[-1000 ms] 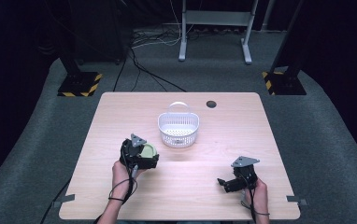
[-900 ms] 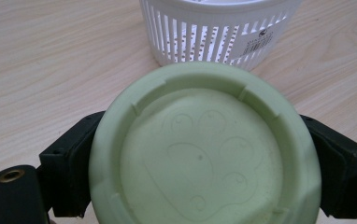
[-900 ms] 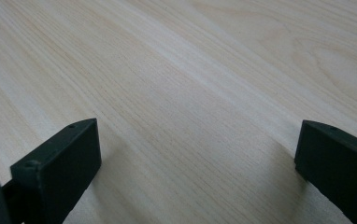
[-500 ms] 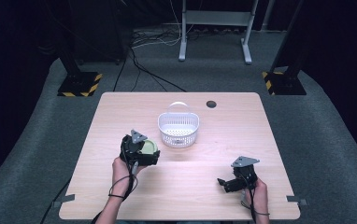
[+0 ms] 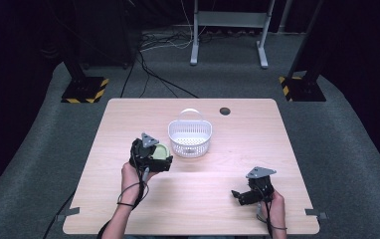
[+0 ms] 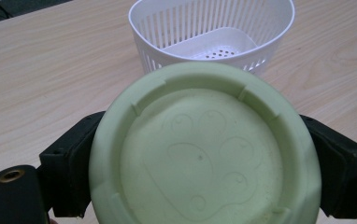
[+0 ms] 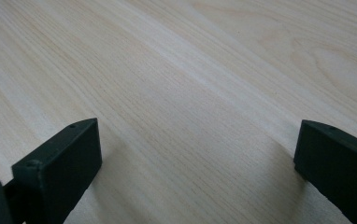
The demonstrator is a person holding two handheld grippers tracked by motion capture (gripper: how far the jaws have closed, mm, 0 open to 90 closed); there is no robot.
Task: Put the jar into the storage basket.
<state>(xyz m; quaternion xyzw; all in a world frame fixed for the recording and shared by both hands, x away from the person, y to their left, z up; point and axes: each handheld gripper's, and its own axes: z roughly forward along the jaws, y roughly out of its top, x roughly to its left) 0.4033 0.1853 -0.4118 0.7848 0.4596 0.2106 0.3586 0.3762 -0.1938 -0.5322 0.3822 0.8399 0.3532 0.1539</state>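
Just short of the white basket [image 5: 190,138], the left gripper [image 5: 154,158] clamps a pale green bowl [image 6: 204,149], seemingly mid-carry and next needing a lift over the rim, while the right gripper [image 5: 245,195] rests wide open.

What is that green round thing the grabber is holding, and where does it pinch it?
The left gripper holds a pale green bowl, its jaws pressing the outer sides, its paw-print underside facing the camera. The right gripper is open, holding nothing.
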